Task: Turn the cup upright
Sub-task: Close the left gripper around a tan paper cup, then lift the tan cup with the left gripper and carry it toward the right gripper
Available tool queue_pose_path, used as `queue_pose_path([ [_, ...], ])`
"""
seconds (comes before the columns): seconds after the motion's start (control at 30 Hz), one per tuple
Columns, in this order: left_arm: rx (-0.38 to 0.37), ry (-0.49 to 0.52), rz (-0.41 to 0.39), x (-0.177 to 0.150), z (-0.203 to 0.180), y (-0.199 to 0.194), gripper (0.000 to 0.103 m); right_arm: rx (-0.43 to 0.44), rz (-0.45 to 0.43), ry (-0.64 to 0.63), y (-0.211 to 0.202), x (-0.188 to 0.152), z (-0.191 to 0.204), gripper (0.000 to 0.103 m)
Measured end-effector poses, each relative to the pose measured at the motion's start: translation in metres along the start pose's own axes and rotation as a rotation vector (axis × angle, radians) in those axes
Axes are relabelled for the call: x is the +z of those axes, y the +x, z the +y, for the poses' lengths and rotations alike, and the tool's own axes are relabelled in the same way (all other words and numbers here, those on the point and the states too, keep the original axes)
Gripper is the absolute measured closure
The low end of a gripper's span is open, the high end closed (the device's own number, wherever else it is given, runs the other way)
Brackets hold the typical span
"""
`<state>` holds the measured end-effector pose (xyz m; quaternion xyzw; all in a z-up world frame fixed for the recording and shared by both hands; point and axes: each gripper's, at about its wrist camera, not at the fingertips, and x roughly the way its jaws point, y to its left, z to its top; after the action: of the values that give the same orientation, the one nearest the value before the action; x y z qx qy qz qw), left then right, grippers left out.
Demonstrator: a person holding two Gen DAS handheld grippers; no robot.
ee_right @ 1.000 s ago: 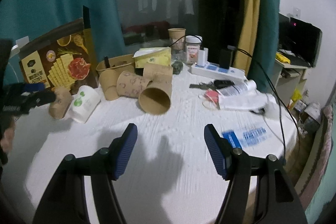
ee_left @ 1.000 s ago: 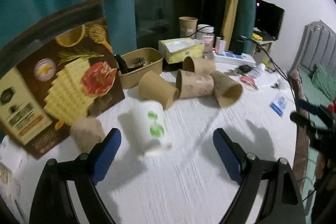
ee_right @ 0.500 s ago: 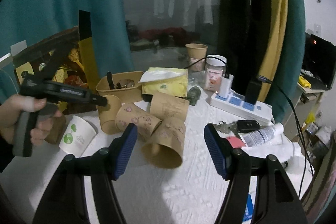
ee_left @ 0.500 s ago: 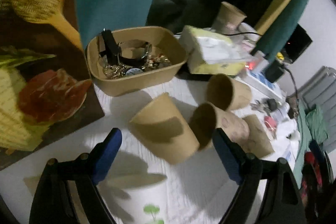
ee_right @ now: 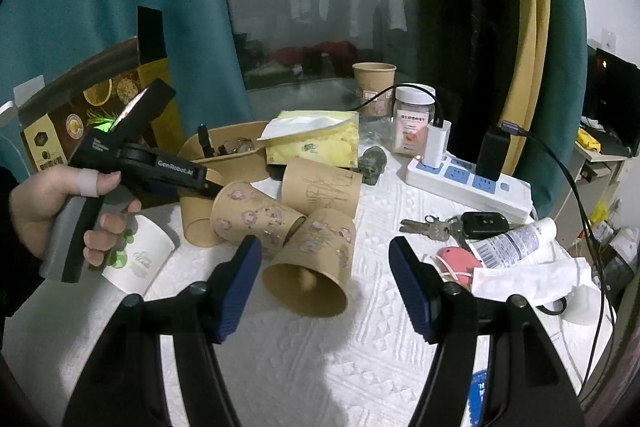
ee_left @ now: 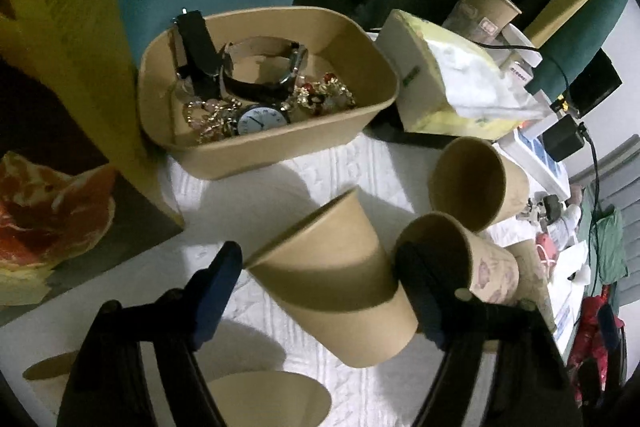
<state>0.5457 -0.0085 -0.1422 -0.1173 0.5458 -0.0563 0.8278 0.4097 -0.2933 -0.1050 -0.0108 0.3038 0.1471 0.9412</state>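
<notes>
Your left tongs had just closed onto the plain cup lying on the tabletop, not yet flipped, while your right tongs hung half-wide and empty nearby.

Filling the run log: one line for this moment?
left gripper: jaws just closing on plain brown cup, lying sideways | right gripper: open, empty

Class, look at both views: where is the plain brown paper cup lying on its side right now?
Left wrist view: plain cup between the left tongs, in front of the jewellery tray, left of patterned cups.
</notes>
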Motion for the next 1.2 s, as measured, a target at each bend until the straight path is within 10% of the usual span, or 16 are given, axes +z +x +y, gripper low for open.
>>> queue_pose_path([
  [0.7, -0.091, 0.053, -0.152, -0.026, -0.022, -0.112, 0.026, -0.023, -0.044, 0.075, -0.091, -0.027, 0.002, 0.039],
  [0.97, -0.12, 0.133, -0.198, -0.141, -0.024, -0.167, 0.026, 0.028, -0.012, 0.112, -0.137, -0.074, 0.03, 0.039],
  [1.2, -0.211, 0.079, -0.07, -0.258, -0.008, -0.16, 0.026, 0.085, 0.021, 0.157, -0.159, -0.123, 0.051, 0.039],
])
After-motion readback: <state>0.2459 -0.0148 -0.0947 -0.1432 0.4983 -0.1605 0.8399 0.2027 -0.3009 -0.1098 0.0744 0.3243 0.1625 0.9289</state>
